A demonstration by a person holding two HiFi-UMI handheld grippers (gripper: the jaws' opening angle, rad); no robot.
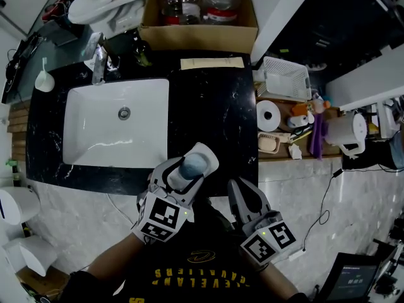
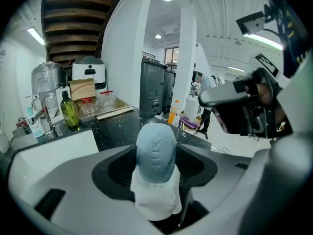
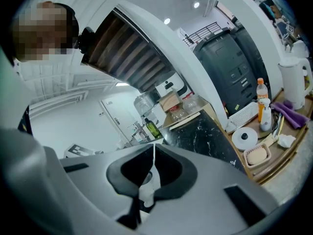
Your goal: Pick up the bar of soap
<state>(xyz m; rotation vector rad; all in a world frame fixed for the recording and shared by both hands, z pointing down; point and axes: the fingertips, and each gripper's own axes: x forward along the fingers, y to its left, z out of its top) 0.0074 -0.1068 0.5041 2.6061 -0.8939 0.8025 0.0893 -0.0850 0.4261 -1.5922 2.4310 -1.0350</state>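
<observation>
The bar of soap (image 1: pixel 194 163) is pale blue, with stamped letters on its face. My left gripper (image 1: pixel 188 171) is shut on it, and it stands up between the two jaws over the front edge of the black counter (image 1: pixel 214 118). In the left gripper view the soap (image 2: pixel 155 151) fills the middle between the grey jaws of the left gripper (image 2: pixel 157 166), with a white pad under it. To the right and lower, off the counter, my right gripper (image 1: pixel 242 198) is shut with nothing in it. The right gripper view shows the right gripper (image 3: pixel 153 155) with its jaw tips touching.
A white sink (image 1: pixel 82 109) with a faucet (image 1: pixel 98 62) is set in the counter's left half. At the back is a cardboard box (image 1: pixel 199 21) of bottles. A wooden shelf on the right carries a white basket (image 1: pixel 285 79), a tape roll (image 1: pixel 269 114), a soap dish (image 1: pixel 269 142) and a kettle (image 1: pixel 347 131).
</observation>
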